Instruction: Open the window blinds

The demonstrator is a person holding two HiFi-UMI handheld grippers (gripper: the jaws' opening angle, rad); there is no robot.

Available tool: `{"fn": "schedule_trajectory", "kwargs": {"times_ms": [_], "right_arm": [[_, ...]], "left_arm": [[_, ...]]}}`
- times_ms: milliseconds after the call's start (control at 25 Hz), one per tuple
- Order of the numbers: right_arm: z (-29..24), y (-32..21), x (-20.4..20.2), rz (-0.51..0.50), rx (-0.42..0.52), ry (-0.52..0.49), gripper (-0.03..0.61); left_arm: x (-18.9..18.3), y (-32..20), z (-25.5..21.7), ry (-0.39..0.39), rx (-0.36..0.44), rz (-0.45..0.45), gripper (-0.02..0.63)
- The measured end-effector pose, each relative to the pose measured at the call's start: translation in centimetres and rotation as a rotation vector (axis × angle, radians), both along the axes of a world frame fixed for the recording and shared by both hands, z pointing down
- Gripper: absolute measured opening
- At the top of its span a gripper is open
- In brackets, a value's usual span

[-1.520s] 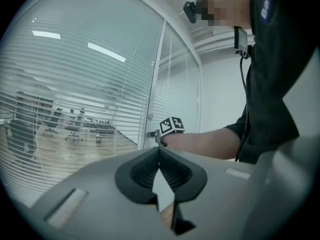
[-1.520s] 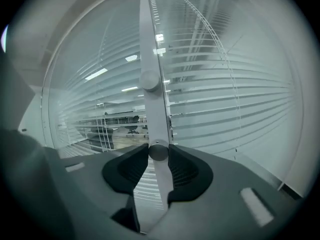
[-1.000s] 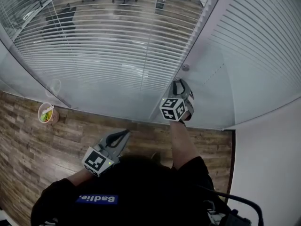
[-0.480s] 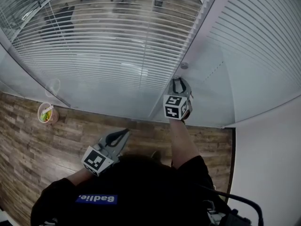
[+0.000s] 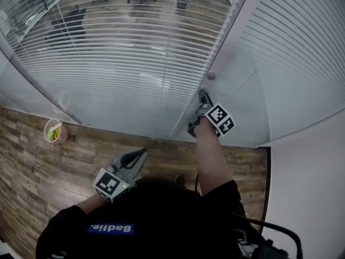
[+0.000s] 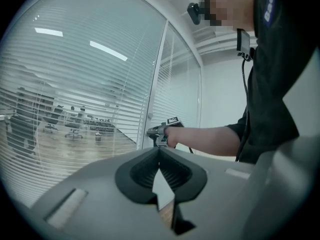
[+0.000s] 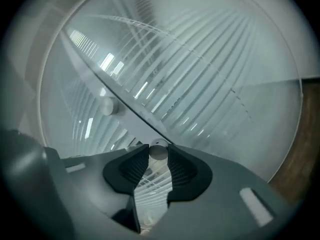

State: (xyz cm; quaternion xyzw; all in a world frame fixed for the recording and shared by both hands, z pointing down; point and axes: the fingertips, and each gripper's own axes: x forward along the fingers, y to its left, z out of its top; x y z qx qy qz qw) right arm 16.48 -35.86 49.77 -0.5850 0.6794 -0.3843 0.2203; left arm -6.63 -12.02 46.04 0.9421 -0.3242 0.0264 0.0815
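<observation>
Glass wall (image 5: pixel 135 109): blind knob (image 7: pixel 159 150) pinched in right hand-held gripper (image 7: pixel 159 154) tips.

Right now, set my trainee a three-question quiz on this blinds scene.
1. True or false: the left gripper has its fingers spread wide apart.
2. What do the right gripper's fingers clamp? A) a round knob on the window frame B) a blind slat C) a pull cord
3. Fill in: in the head view, the cup sits on the person's ____ side.
Key: 1 false, the fingers are together and hold nothing; 2 A; 3 left.
</observation>
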Motion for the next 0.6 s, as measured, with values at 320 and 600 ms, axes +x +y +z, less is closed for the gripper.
{"fn": "schedule_trajectory", "kwargs": {"times_ms": [320, 600], "right_arm": [[-0.1, 0.1, 0.4, -0.018, 0.028, 0.379, 0.239], [-0.8, 0.6, -2.4, -0.106, 0.088, 1.555, 0.179]], "left_arm": [[-0.1, -0.2, 0.1, -0.008, -0.005, -0.006, 0.0], [-0.1, -0.2, 0.3, -0.012, -0.011, -0.011, 0.0]]}}
